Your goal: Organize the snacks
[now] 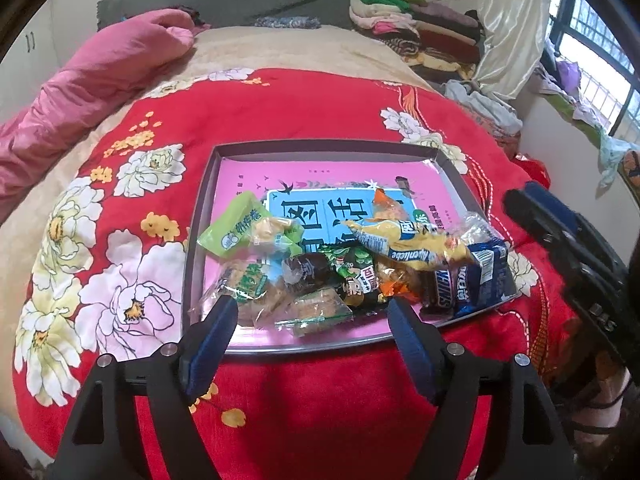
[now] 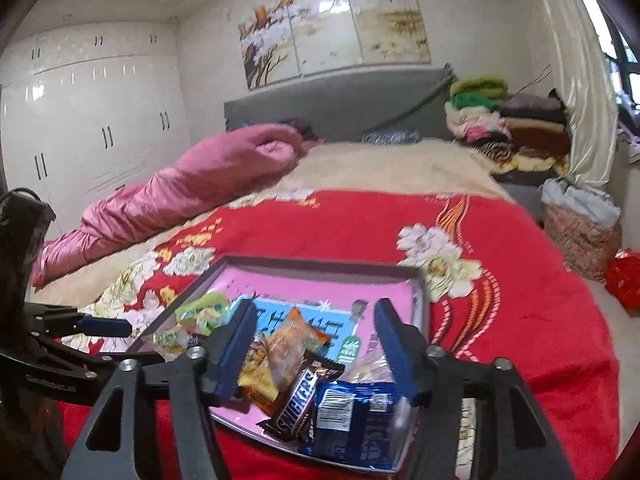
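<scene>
Red floral blanket (image 1: 280, 120) covers the bed, and on it sits a shallow tray (image 1: 196, 240) with a pink floor. Snacks lie heaped toward its 6 o'clock edge: a green packet (image 1: 236, 232) at 9 o'clock of the heap, a Snickers (image 2: 298, 404) and a blue packet (image 2: 356, 420) at 4 o'clock. Left claw (image 1: 312, 316) hangs wide open and empty over the near rim; right claw (image 2: 316, 344) likewise straddles the Snickers. Best to pick a loose top packet and close squarely across its middle.
</scene>
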A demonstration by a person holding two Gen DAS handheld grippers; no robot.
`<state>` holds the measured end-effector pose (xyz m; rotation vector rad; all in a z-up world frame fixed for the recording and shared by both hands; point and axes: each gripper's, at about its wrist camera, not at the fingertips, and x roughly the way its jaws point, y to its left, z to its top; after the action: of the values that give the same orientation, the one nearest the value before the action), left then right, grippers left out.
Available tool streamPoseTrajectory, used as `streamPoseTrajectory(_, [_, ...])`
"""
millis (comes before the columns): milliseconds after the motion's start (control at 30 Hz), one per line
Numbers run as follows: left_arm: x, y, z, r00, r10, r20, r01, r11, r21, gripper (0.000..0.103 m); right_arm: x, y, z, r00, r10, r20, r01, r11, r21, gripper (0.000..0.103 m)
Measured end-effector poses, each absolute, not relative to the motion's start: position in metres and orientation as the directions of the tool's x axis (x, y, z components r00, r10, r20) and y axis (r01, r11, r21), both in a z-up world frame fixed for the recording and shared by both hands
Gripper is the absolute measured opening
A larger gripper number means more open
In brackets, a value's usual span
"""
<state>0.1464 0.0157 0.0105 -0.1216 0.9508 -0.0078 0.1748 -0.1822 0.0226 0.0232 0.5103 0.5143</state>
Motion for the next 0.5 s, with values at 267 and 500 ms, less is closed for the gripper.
streamPoseTrajectory(267, [0.130, 0.009, 0.013, 0.595, -0.054, -0.802, -0.049, 0.993, -0.103, 0.080, 0.149, -0.197, 0.032, 0.767, 0.448, -0.460, -0.423, 0.891, 0.164, 0.078])
streamPoseTrajectory(500, [0.105, 0.007, 0.009, 0.600, -0.045, -0.799, -0.042, 0.995, -0.087, 0.080, 0.124, -0.190, 0.030, 0.750, 0.419, -0.512, -0.407, 0.902, 0.143, 0.092])
